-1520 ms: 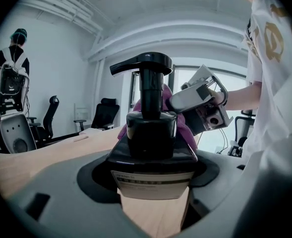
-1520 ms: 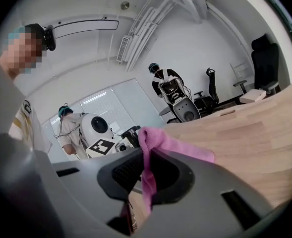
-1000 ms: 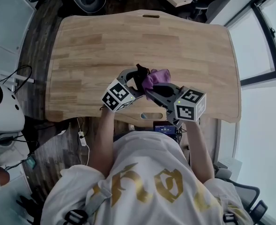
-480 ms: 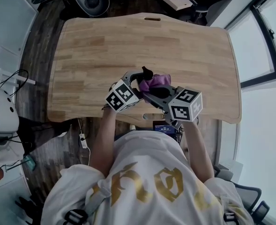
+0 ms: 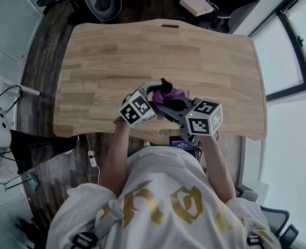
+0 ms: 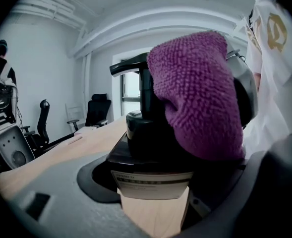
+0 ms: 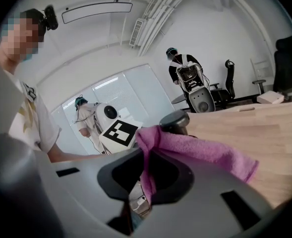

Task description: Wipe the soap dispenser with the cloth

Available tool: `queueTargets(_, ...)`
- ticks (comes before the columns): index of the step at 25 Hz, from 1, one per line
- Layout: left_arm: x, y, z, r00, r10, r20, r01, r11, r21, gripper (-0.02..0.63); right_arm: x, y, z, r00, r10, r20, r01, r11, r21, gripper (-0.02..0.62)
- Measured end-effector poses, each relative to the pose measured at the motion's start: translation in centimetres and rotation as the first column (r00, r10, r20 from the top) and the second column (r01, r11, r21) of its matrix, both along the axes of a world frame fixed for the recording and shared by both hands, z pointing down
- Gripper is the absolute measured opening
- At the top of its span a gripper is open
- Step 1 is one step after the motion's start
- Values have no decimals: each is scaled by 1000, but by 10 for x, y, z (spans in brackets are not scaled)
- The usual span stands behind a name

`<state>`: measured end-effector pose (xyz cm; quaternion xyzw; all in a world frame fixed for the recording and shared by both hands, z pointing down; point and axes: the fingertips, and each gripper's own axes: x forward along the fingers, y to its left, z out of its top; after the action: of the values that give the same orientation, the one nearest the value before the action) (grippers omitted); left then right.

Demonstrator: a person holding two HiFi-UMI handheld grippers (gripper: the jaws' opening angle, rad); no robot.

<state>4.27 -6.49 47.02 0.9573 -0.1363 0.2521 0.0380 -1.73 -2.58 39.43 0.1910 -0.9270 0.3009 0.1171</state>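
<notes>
Office chairs and white walls ring the room, and the wooden table (image 5: 116, 51) lies bare under the soap dispenser (image 6: 146, 133), which sits over the table's near part, close to your body. Your left gripper (image 5: 151, 91) is clamped around the dispenser's dark lower body. The left gripper view shows the printed label on its underside with wood showing below it, so the bottle looks to be lifted clear of the table and tipped, not standing on it.

Your right gripper (image 7: 146, 182) is pinched on a fold of the purple cloth (image 6: 200, 98). The loose end drapes forward from the jaws and presses against the side of the dispenser that faces you. It covers the shoulder and neck on that side. The pump head juts out bare on the far side of the dispenser, away from the cloth.

By my reading you are in the middle of the wipe: both things are in hand and cloth and bottle are touching. Nothing in the pictures shows which surfaces are already clean. The pump head, the side away from the cloth and the lower body inside the left jaws look uncovered, so those probably remain, and after them setting the dispenser down.
</notes>
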Motion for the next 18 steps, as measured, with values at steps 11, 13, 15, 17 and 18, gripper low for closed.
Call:
queueTargets(11, -7, -1, 5, 1000, -10, -25, 9, 999, -39, 357, 5, -7, 0, 993, 24, 116, -16, 997, -69, 40)
queueTargets(13, -9, -3, 6, 1000, -14, -28, 13, 999, -49, 357, 10, -10, 2, 990, 40, 137, -29, 996, -85, 40)
queueTargets(15, -11, -4, 9, 1000, -14, -21, 13, 998, -54, 357, 17, -13, 4, 985, 64, 160, -46, 993, -110, 40)
queueTargets(17, -11, -5, 9, 1000, -10, -22, 9, 998, -56, 357, 23, -18, 4, 982, 85, 171, -65, 991, -118, 40)
queueTargets(18, -10, -6, 9, 1000, -5, -26, 4, 998, -57, 356, 27, -20, 4, 981, 93, 171, -74, 991, -114, 40)
